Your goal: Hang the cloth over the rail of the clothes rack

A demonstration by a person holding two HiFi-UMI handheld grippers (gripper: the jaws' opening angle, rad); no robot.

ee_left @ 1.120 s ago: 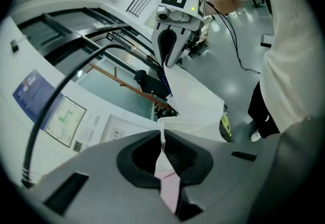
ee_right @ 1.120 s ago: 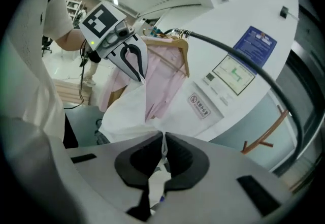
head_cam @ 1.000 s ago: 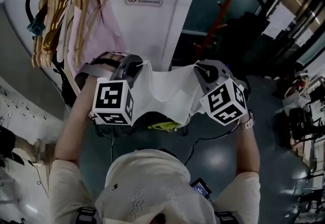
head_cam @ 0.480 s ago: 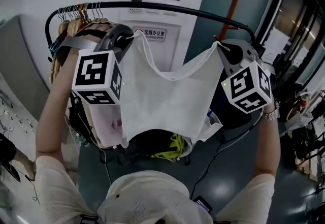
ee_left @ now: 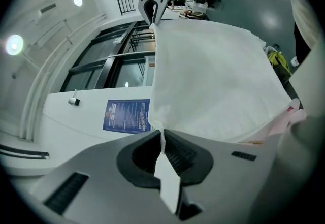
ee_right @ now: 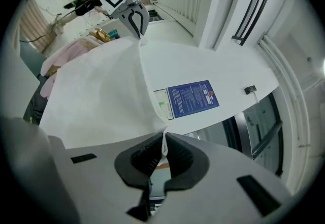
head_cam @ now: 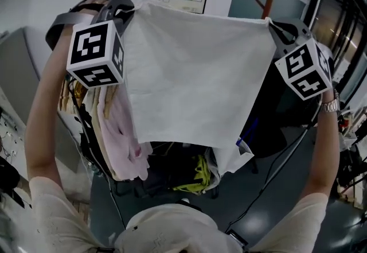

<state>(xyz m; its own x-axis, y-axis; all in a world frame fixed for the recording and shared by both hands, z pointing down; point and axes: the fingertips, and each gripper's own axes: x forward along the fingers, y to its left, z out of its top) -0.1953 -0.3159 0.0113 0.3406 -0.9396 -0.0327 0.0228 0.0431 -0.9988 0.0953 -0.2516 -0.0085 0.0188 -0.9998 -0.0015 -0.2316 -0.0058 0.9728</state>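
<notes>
As the left tool (ee_left: 162, 137) and right tool (ee_right: 164, 141) clamp it, the cloth (head_cam: 195, 74) hangs.

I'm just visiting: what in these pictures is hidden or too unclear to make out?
- The rack's rail: shows in no view; the spread cloth fills the head view's middle.
- Print on the blue poster: too small to read, right gripper view.
- The dark pile under the cloth: head view, too dim to identify.
</notes>
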